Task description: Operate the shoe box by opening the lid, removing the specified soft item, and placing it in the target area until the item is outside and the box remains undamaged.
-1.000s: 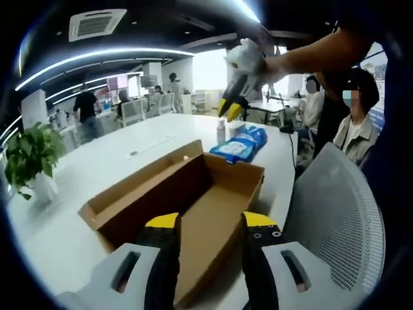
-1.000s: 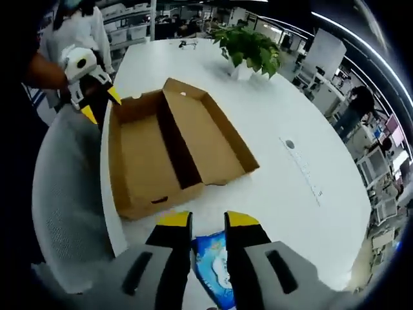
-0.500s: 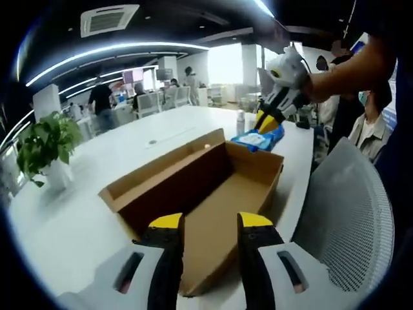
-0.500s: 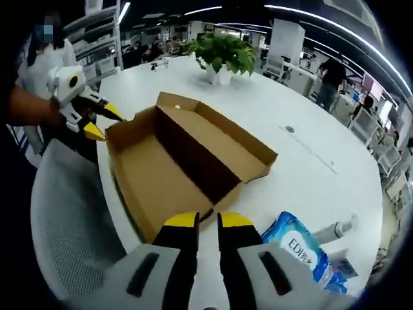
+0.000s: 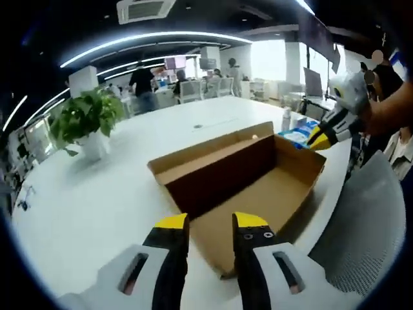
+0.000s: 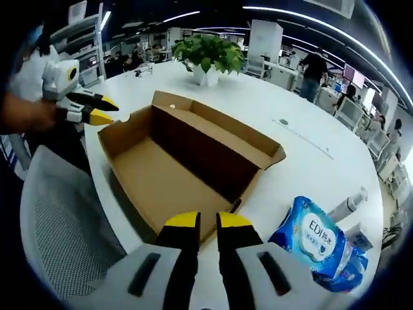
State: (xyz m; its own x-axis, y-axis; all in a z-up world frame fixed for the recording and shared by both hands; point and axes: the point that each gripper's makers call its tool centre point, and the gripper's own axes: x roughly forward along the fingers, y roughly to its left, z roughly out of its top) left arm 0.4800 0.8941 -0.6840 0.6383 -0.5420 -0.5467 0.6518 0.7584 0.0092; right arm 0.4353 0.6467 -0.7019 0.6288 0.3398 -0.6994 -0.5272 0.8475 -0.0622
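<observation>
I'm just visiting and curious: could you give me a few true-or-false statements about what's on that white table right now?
1. The brown cardboard shoe box lies open. True.
2. The blue soft wipes packet is inside the box. False: it lies on the white table, beside the box.
3. A green potted plant stands on the table beyond the box. True.
4. The right gripper grips the packet. False: it holds nothing.
5. The box holds a pair of shoes. False: its visible inside is bare cardboard.
</observation>
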